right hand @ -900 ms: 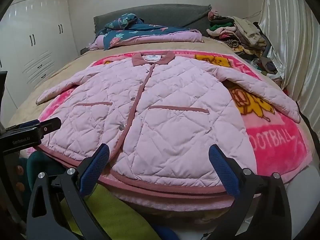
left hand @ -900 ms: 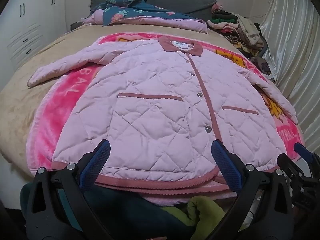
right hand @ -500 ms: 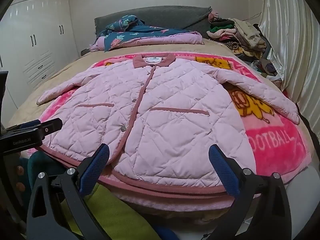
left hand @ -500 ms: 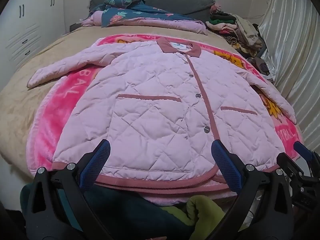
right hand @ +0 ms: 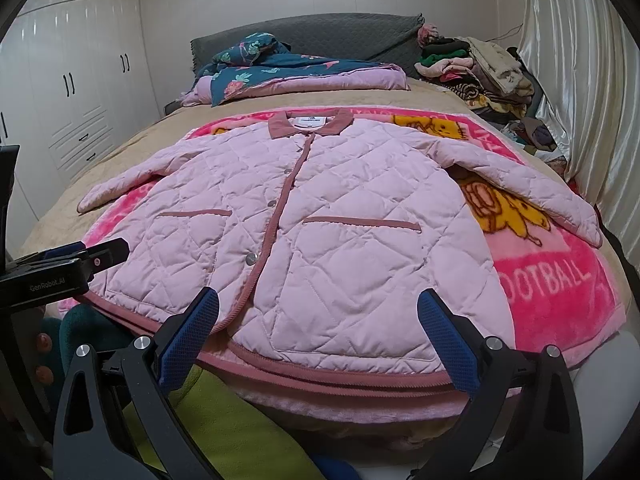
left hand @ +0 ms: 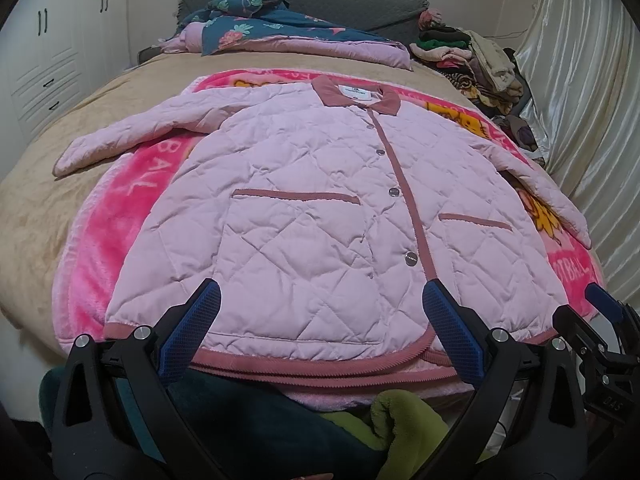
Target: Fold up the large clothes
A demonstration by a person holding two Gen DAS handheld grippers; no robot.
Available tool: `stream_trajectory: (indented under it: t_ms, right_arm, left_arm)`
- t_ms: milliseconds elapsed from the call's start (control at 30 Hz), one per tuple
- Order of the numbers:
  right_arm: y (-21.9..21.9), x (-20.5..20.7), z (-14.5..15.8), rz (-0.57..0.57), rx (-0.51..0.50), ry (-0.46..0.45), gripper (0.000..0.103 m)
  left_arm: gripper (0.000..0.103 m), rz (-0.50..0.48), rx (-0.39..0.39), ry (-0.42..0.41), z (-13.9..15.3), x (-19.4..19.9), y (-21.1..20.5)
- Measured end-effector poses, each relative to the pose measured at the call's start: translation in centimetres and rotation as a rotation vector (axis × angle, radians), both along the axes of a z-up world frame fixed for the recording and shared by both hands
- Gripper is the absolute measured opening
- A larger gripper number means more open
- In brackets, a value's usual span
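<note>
A pink quilted jacket (left hand: 312,208) (right hand: 320,224) lies flat and buttoned on a pink blanket (left hand: 116,216) (right hand: 552,280) on the bed, collar at the far end and both sleeves spread out. My left gripper (left hand: 320,324) hovers open just short of the jacket's near hem, left of the button placket, with nothing between its blue pads. My right gripper (right hand: 318,328) is also open over the hem, on the jacket's right half, holding nothing. Each gripper shows at the edge of the other's view.
A folded floral quilt (right hand: 288,72) lies at the headboard. A heap of clothes (right hand: 480,72) is piled at the far right by a shiny curtain (right hand: 580,80). White wardrobes (right hand: 72,92) stand on the left. Green and teal fabric (left hand: 380,420) lies below the bed's near edge.
Both views have crept slightly back and up from the jacket. The jacket has not moved and both grippers stay open.
</note>
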State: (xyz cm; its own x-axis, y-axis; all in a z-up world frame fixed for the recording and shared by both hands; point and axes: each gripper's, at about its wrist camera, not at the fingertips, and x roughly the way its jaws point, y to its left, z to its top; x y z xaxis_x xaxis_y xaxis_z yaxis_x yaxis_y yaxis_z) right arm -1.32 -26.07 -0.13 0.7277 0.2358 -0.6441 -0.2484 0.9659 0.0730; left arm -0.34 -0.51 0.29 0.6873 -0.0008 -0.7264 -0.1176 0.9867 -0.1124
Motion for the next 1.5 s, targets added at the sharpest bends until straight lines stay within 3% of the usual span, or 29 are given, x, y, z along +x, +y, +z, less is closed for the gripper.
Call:
stream_trajectory:
  t_ms: [1500]
  right_arm:
    - [0.1, 1.1, -0.5, 0.002, 0.009, 0.020, 0.099]
  left_arm:
    - [0.095, 0.002, 0.000, 0.010, 1.0, 0.2, -1.3]
